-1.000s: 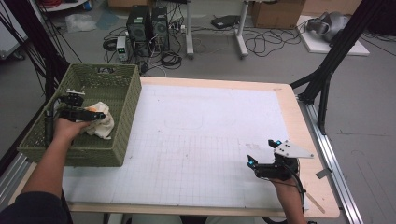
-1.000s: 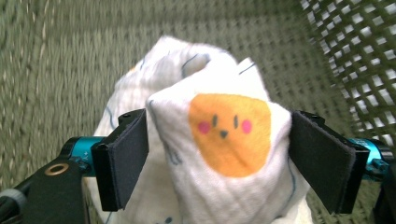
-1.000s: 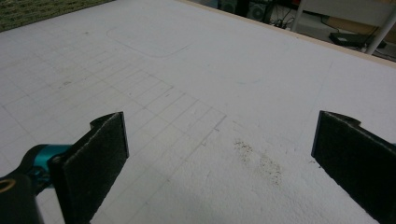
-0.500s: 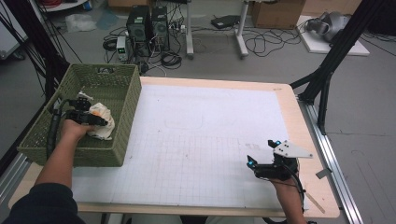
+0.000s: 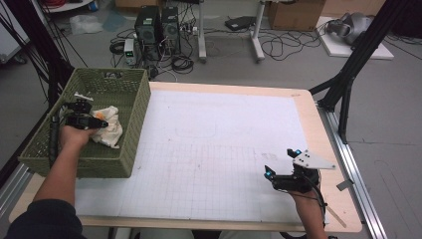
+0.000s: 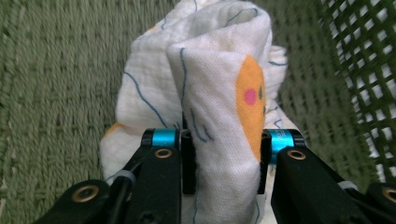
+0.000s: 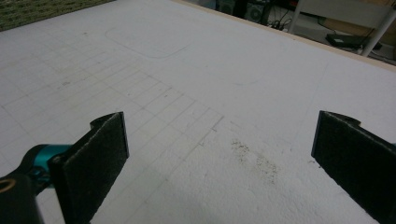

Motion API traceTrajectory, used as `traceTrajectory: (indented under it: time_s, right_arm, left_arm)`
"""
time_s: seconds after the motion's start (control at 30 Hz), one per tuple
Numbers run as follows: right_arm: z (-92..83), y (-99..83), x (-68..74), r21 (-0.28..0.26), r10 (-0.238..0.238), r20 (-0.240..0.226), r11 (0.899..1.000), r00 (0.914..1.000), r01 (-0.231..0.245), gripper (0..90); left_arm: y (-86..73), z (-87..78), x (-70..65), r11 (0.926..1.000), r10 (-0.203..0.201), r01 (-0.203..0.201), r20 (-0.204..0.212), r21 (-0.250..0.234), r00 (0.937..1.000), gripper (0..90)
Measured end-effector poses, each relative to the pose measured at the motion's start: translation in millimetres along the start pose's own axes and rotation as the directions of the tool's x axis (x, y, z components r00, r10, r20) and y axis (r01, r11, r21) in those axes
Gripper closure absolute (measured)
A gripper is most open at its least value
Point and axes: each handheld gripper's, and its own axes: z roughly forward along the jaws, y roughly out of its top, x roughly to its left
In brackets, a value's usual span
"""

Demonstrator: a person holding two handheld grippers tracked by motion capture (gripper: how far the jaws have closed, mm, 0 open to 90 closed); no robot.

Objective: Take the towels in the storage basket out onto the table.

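White gridded table [image 5: 224, 149] with green woven basket [image 5: 127, 149] at left edge.

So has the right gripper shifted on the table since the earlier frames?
No. The right gripper sits at the same spot near the table's right edge, jaws open, in every high view frame.

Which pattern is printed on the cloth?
White cloth with thin blue lines and orange patches, one with a pink dot; clearest in left gripper view.

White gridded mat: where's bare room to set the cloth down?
The white gridded mat is bare from the green woven basket across to the right gripper. Crowded: inside the basket, where the left gripper has just closed on the white printed cloth.
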Motion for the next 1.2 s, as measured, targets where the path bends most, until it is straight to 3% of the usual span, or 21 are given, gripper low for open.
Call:
traceTrajectory:
  time_s: [0.1,0.13,0.17,0.27,0.37,0.4,0.43,0.57,0.6,0.63,0.67,0.7,0.73,0.83,0.87,0.9,0.93,1.0,1.03,1.07,1.2]
  right_arm:
    - [-1.0,0.1,0.2,-0.001,0.007,0.003,1.000,1.0000,-0.007,3.0]
    - [-1.7,0.2,0.7,-0.002,0.006,0.001,1.000,1.0000,-0.006,3.0]
    - [-2.0,0.3,0.6,-0.004,0.004,0.002,1.000,1.0000,-0.004,2.9]
    - [-2.7,0.6,0.5,-0.008,0.007,-0.001,1.000,1.0000,-0.007,3.0]
    - [-2.4,0.8,0.9,-0.014,0.009,-0.001,1.000,1.0000,-0.009,3.0]
    - [-2.3,0.7,1.1,-0.019,0.010,-0.003,1.000,0.9999,-0.010,3.0]
    - [-2.5,0.9,0.9,-0.022,0.004,0.002,1.000,1.0000,-0.004,2.9]
    - [-4.0,1.0,0.7,-0.033,0.016,-0.001,0.999,0.9999,-0.016,2.9]
    - [-4.3,1.0,0.9,-0.032,0.022,-0.001,0.999,0.9998,-0.022,3.0]
    - [-4.5,1.0,0.6,-0.034,0.020,-0.001,0.999,0.9998,-0.020,3.0]
    - [-4.6,1.0,0.3,-0.037,0.017,0.001,0.999,0.9998,-0.017,3.0]
    - [-4.7,1.0,0.2,-0.036,0.017,0.001,0.999,0.9999,-0.017,2.9]
    - [-4.6,1.0,0.3,-0.036,0.018,0.002,0.999,0.9998,-0.018,2.9]
    - [-4.7,1.2,1.1,-0.031,0.019,-0.001,0.999,0.9998,-0.019,3.0]
    - [-4.6,1.3,1.3,-0.031,0.017,-0.001,0.999,0.9998,-0.017,3.0]
    - [-4.6,1.4,1.5,-0.030,0.017,0.000,0.999,0.9999,-0.017,2.9]
    - [-4.5,1.5,1.6,-0.031,0.016,0.000,0.999,0.9999,-0.016,3.0]
    - [-4.4,1.6,1.5,-0.031,0.011,-0.001,0.999,0.9999,-0.011,2.9]
    - [-4.4,1.7,1.3,-0.032,0.010,-0.001,0.999,0.9999,-0.010,3.0]
    - [-4.4,1.7,1.2,-0.031,0.009,0.000,0.999,1.0000,-0.009,3.0]
    - [-4.5,1.9,1.4,-0.031,0.010,-0.001,0.999,0.9999,-0.010,3.0]
  left_arm:
    - [1.6,-7.7,1.9,0.9970,-0.040,0.042,0.029,-0.066,0.9988,73.6]
    - [1.7,-11.3,2.8,0.9940,-0.056,0.059,0.043,-0.092,0.9975,73.7]
    - [1.1,-18.2,4.8,0.9861,-0.065,0.074,0.063,-0.149,0.9959,73.7]
    - [0.7,-25.4,5.7,0.9796,-0.060,0.071,0.065,-0.188,0.9961,73.8]
    - [0.2,-36.5,6.4,0.9648,-0.056,0.071,0.068,-0.253,0.9961,73.9]
    - [0.0,-43.7,5.9,0.9518,-0.054,0.073,0.072,-0.298,0.9959,74.0]
    - [0.0,-43.7,5.9,0.9518,-0.054,0.073,0.072,-0.298,0.9959,73.9]
    - [-1.0,-57.0,2.5,0.9203,-0.029,0.068,0.106,-0.385,0.9939,73.8]
    - [-2.0,-63.7,0.2,0.9018,-0.007,0.054,0.111,-0.429,0.9938,73.7]
    - [-2.0,-63.7,0.2,0.9018,-0.007,0.054,0.111,-0.429,0.9938,73.7]
    - [-2.9,-69.6,-1.6,0.8823,0.008,0.048,0.118,-0.468,0.9930,73.7]
    - [-3.4,-72.5,-2.6,0.8726,0.014,0.046,0.118,-0.486,0.9930,73.7]
    - [-3.4,-72.5,-2.6,0.8726,0.014,0.046,0.118,-0.486,0.9930,73.8]
    - [-4.0,-79.7,-4.1,0.8537,0.020,0.049,0.125,-0.518,0.9919,73.7]
    - [-4.2,-83.3,-4.7,0.8418,0.022,0.049,0.124,-0.538,0.9921,73.8]
    - [-4.0,-90.0,-5.1,0.8242,0.028,0.055,0.136,-0.564,0.9903,73.8]
    - [-4.0,-90.0,-5.1,0.8242,0.028,0.055,0.136,-0.564,0.9903,73.8]
    - [-3.6,-97.5,-7.1,0.8022,0.038,0.059,0.150,-0.594,0.9880,73.8]
    - [-2.9,-104.8,-10.5,0.7870,0.059,0.062,0.174,-0.614,0.9830,73.8]
    - [-2.9,-104.8,-10.5,0.7870,0.059,0.062,0.174,-0.614,0.9830,73.8]
    - [-0.5,-120.0,-23.3,0.7531,0.112,0.040,0.188,-0.657,0.9758,73.8]
